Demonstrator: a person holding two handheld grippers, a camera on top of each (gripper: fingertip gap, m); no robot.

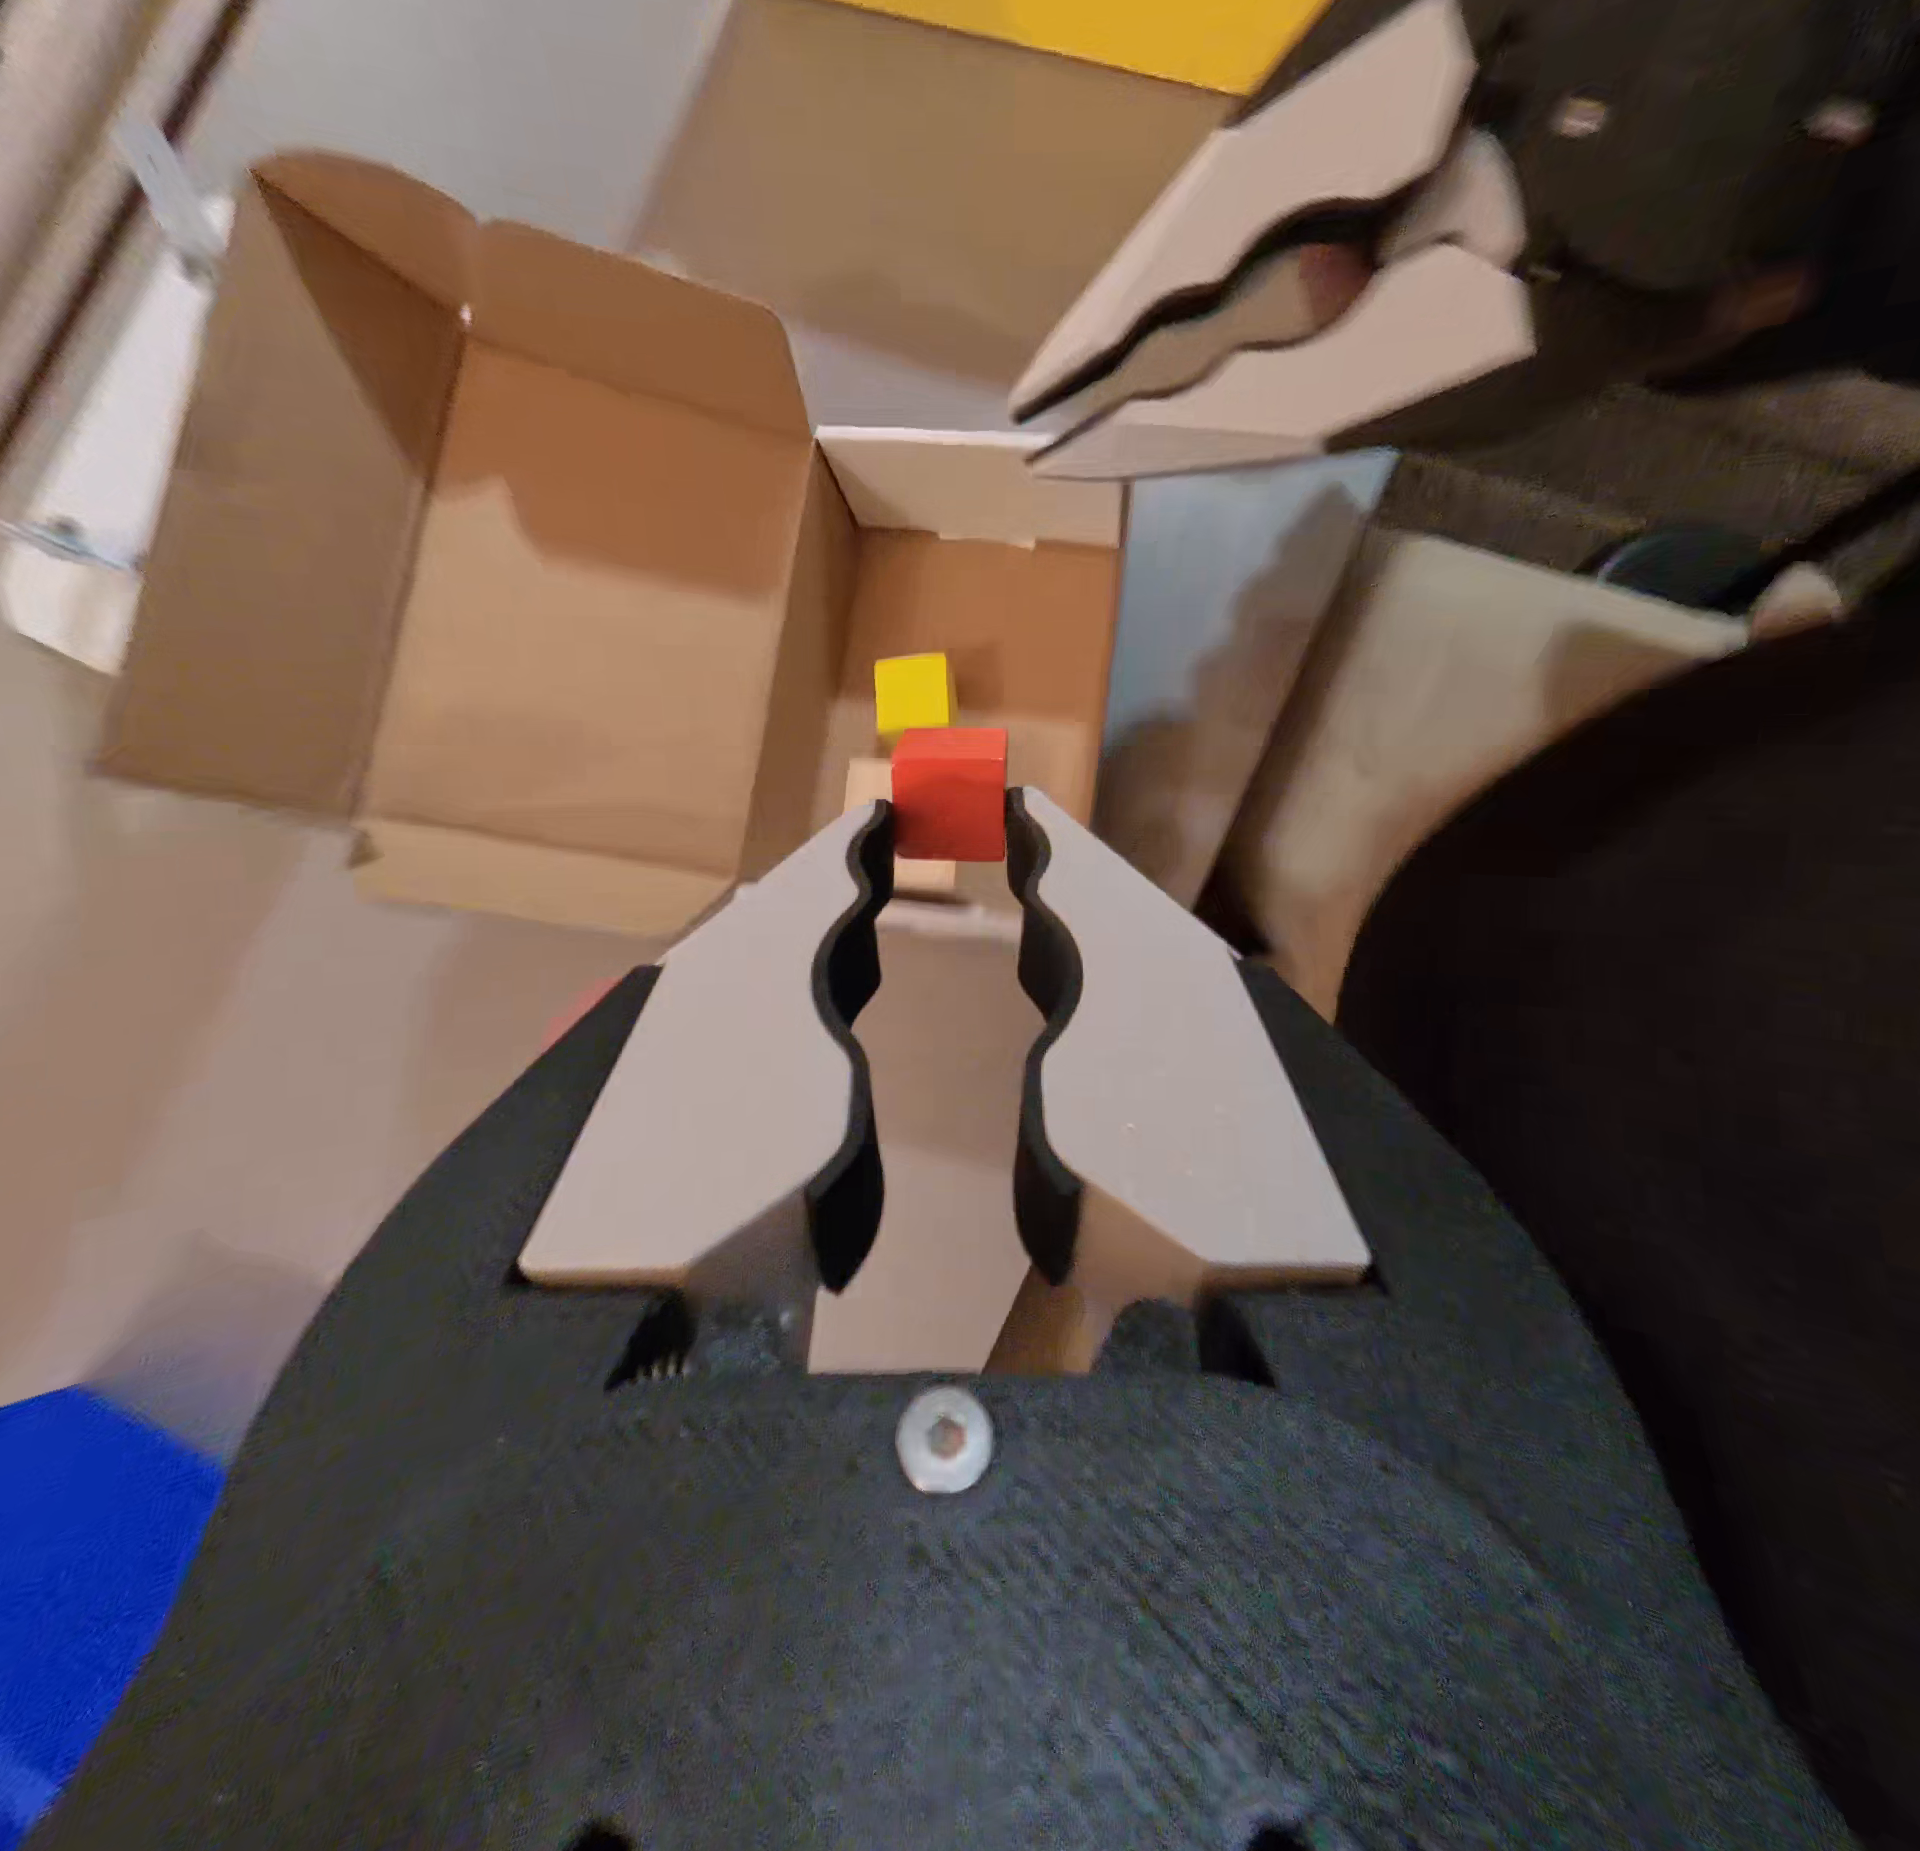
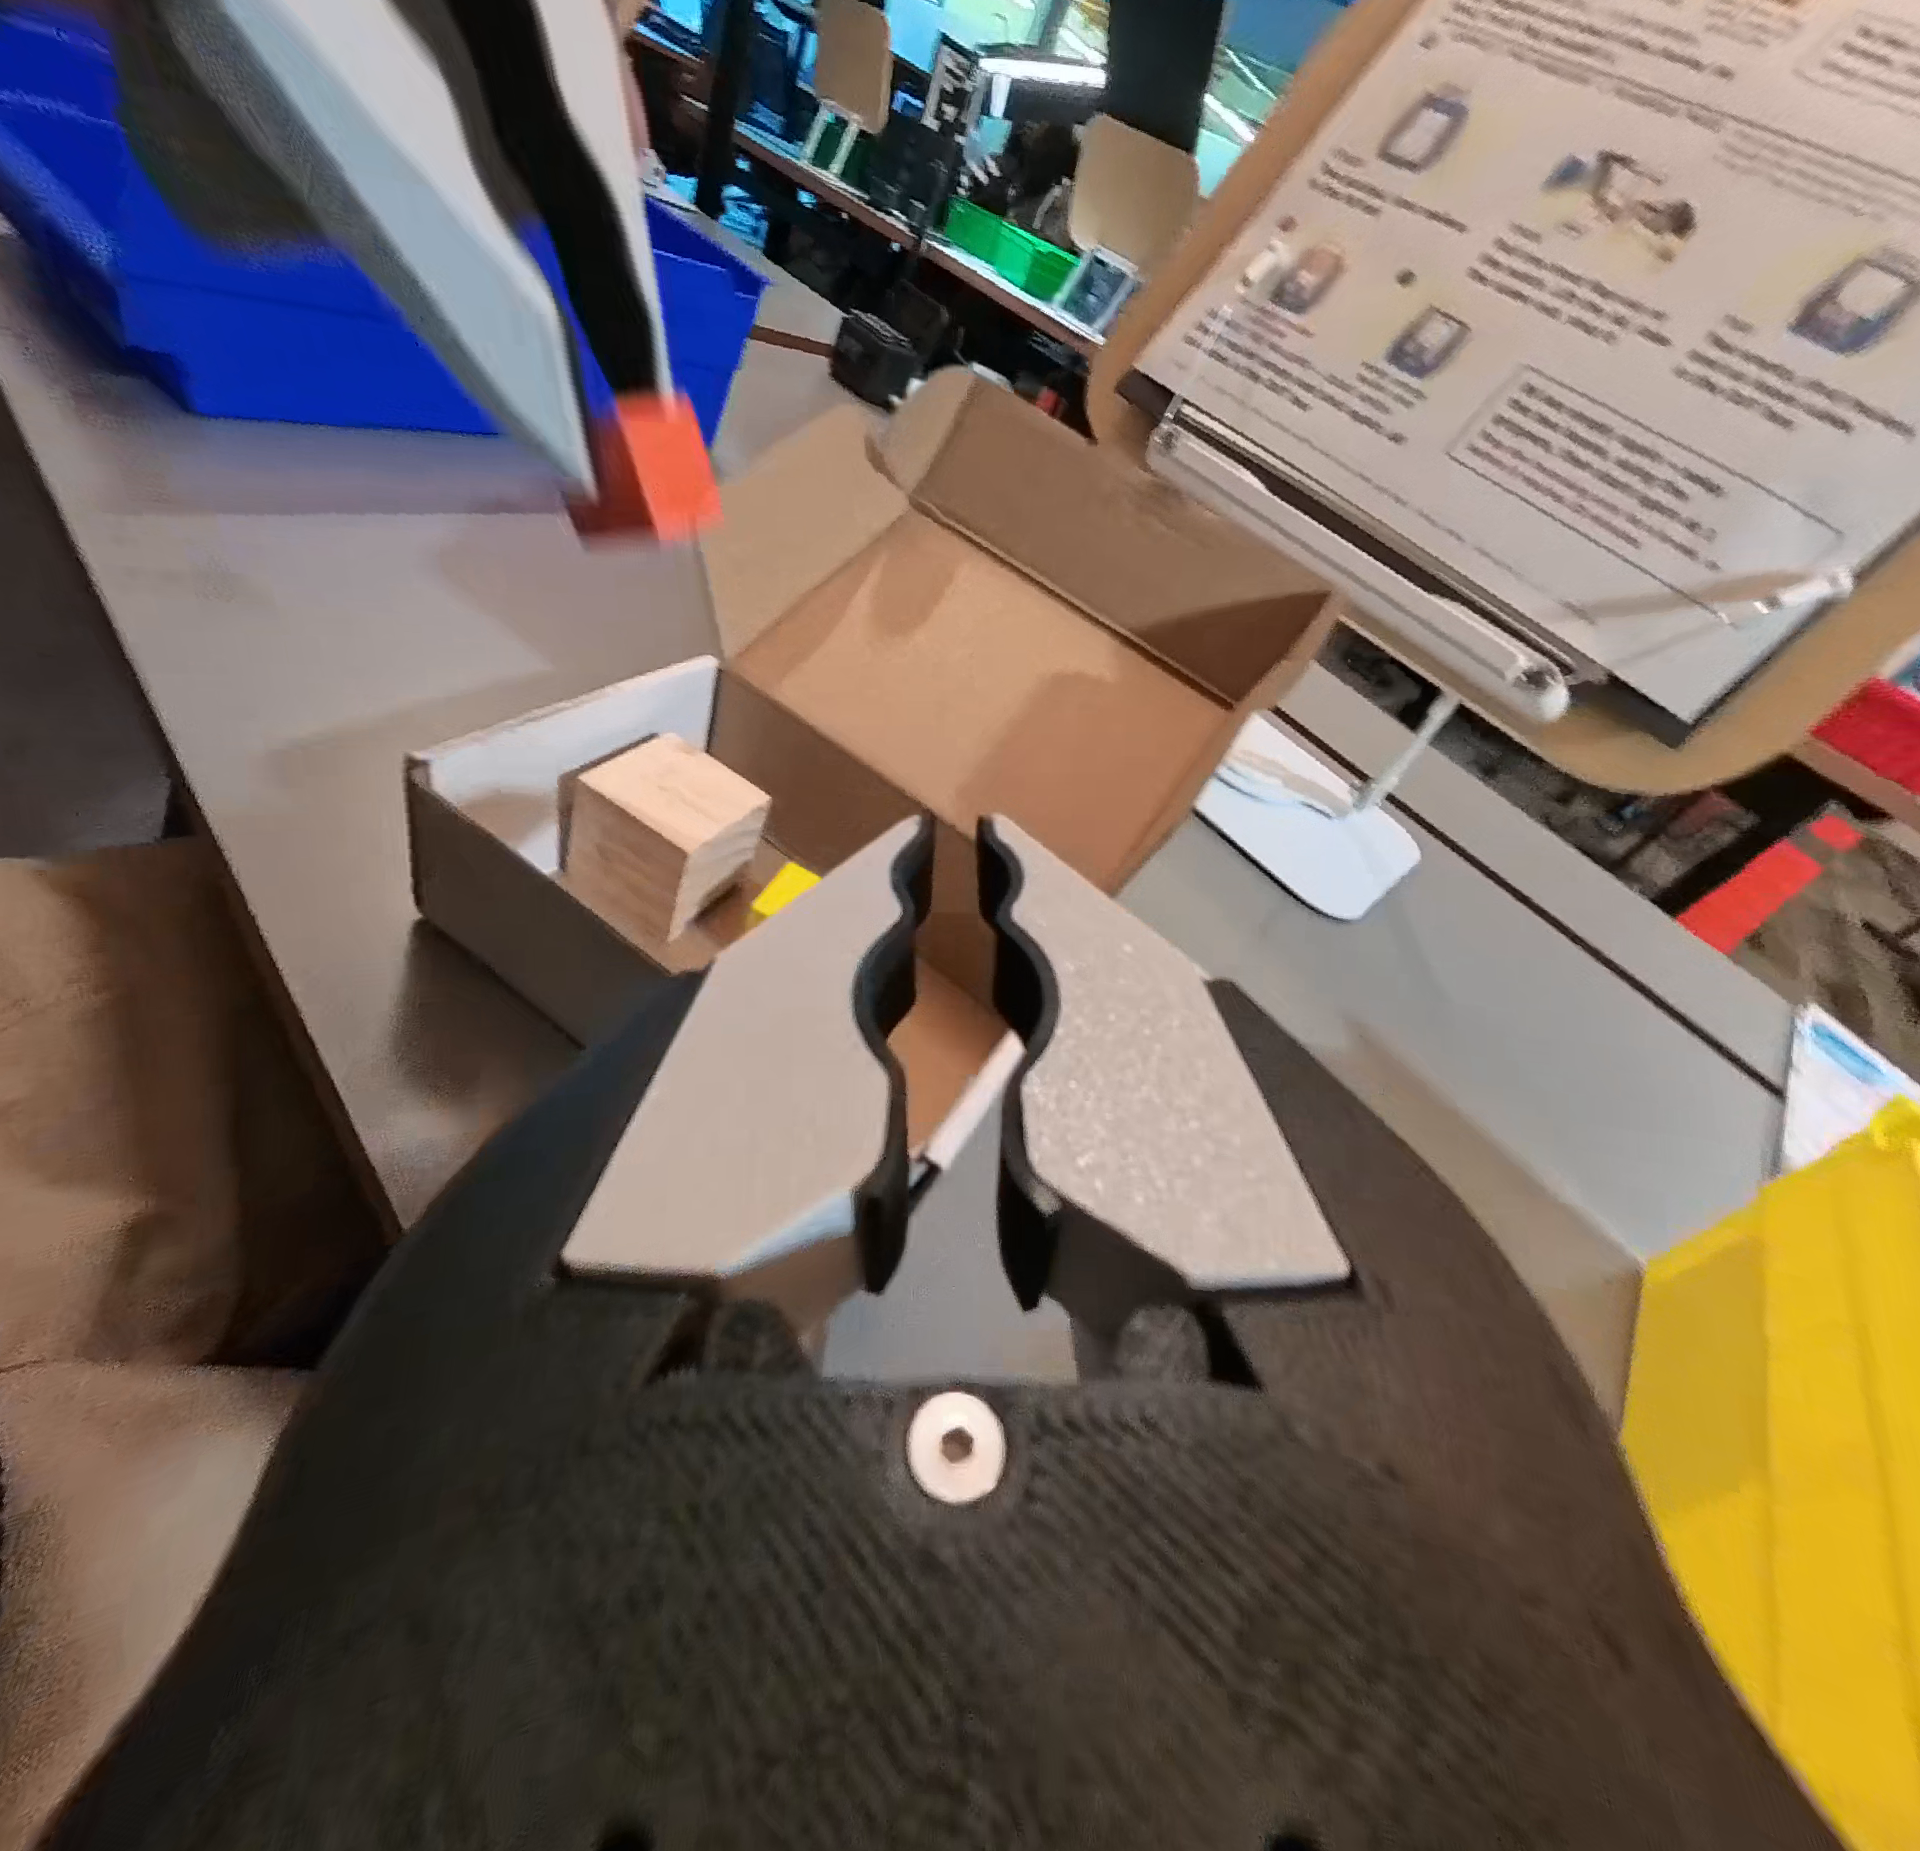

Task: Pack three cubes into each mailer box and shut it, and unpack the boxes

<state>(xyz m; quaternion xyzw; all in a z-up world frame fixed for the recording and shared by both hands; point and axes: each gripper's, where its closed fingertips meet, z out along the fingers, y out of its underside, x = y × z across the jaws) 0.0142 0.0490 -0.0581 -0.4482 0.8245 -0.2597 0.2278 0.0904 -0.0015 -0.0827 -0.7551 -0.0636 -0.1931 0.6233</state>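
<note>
My left gripper (image 1: 948, 827) is shut on a red cube (image 1: 951, 793) and holds it above the open mailer box (image 1: 1081, 596). In the box lie a yellow cube (image 1: 912, 692) and a plain wooden cube (image 1: 868, 788), mostly hidden behind the red one. The box lid (image 1: 468, 554) stands open to the left. In the right wrist view the left gripper (image 2: 613, 461) holds the red cube (image 2: 649, 471) high above the box (image 2: 499, 887), where the wooden cube (image 2: 665, 845) and yellow cube (image 2: 784, 887) show. My right gripper (image 2: 954, 837) is shut and empty near the box's edge; it also shows in the left wrist view (image 1: 1029, 430).
A blue bin (image 2: 260, 326) stands at the far left of the grey table (image 2: 312, 617) and a yellow bin (image 2: 1787, 1438) at the near right. An instruction sheet on a stand (image 2: 1558, 295) leans over the back right. A flat cardboard piece (image 1: 883, 170) lies beyond the box. About 10 cm separates my left fingertips from my right.
</note>
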